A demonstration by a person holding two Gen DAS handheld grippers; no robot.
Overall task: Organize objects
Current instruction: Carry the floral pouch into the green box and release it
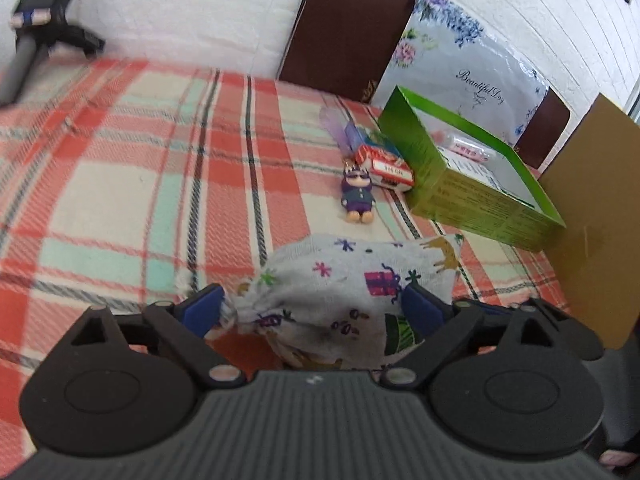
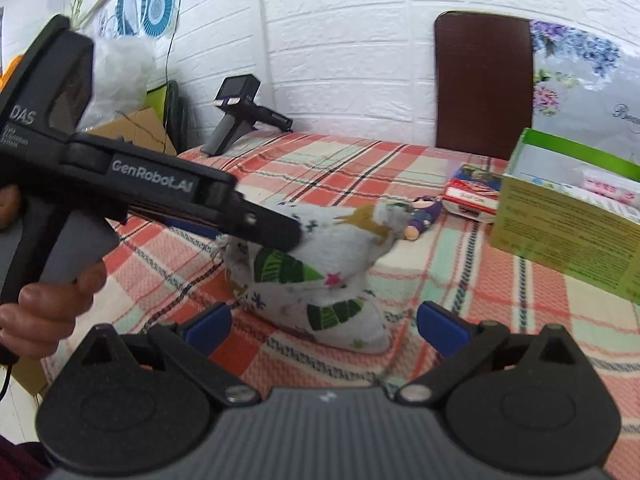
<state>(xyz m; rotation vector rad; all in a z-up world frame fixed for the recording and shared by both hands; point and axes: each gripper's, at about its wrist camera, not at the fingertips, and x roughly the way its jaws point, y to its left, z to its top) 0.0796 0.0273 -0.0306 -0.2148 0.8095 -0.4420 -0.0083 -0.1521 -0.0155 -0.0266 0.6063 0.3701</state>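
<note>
A white printed cloth pouch (image 1: 352, 280) sits bunched on the plaid tablecloth (image 1: 120, 160). My left gripper (image 1: 312, 308) stands wide around it, its blue pads at the pouch's two sides without squeezing it. In the right wrist view that gripper reaches in from the left, one finger (image 2: 276, 228) lying against the pouch (image 2: 320, 276). My right gripper (image 2: 326, 328) is open just in front of the pouch's lower end and holds nothing. A purple figurine (image 1: 358, 196) and a red-and-white small box (image 1: 386, 168) lie beyond, beside an open green box (image 1: 480, 184).
A spare gripper device (image 2: 244, 112) stands at the table's far left by the white wall. A brown chair back (image 2: 484, 80) and a floral plastic bag (image 1: 460, 60) rise behind the table. Cardboard (image 1: 592, 208) stands right of the green box. A person's hand (image 2: 48, 308) grips the left handle.
</note>
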